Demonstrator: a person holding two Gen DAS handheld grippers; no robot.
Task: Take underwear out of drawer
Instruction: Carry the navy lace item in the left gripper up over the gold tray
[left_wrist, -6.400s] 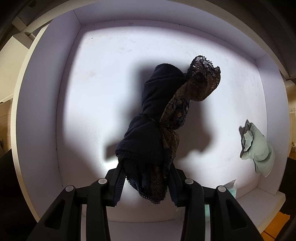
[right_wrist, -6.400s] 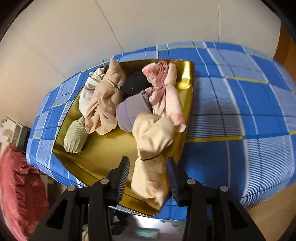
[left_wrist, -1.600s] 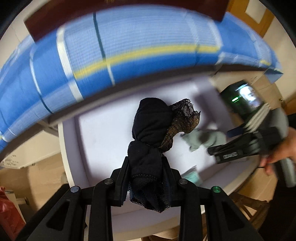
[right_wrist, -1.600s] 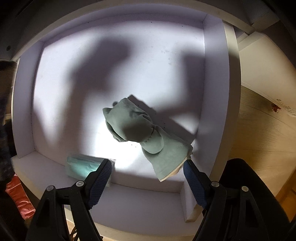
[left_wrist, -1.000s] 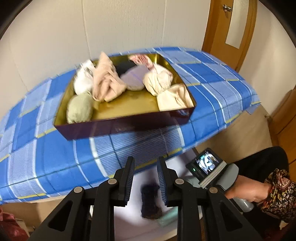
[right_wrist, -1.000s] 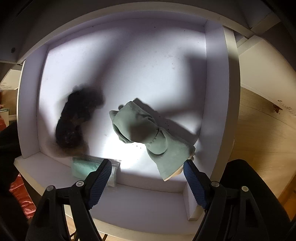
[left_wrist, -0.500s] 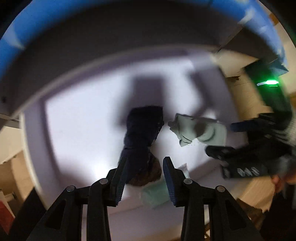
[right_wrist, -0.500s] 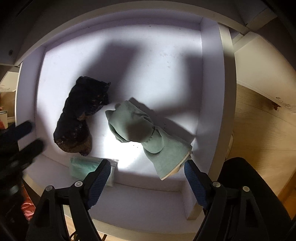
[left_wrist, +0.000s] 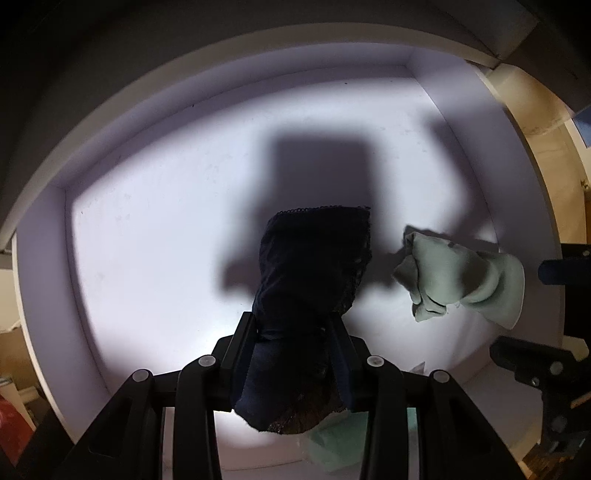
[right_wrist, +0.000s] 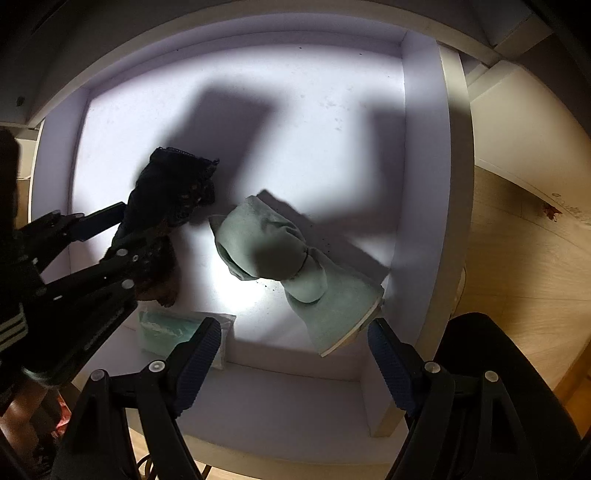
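Inside the white drawer (left_wrist: 155, 258), the left gripper (left_wrist: 291, 325) has its fingers clenched on dark lace underwear (left_wrist: 310, 266). The right gripper (right_wrist: 291, 332) hangs spread wide above a pale green garment (right_wrist: 295, 258); wood floor (right_wrist: 524, 229) lies beside.

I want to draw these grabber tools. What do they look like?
Both are black plastic with two flat fingers on jointed bars, dotted with small silver rivets. The right gripper has dark blue ribbed pads. The left gripper looks the same, its ribbed pads dark. White stripes mark its body at the right view's edge.
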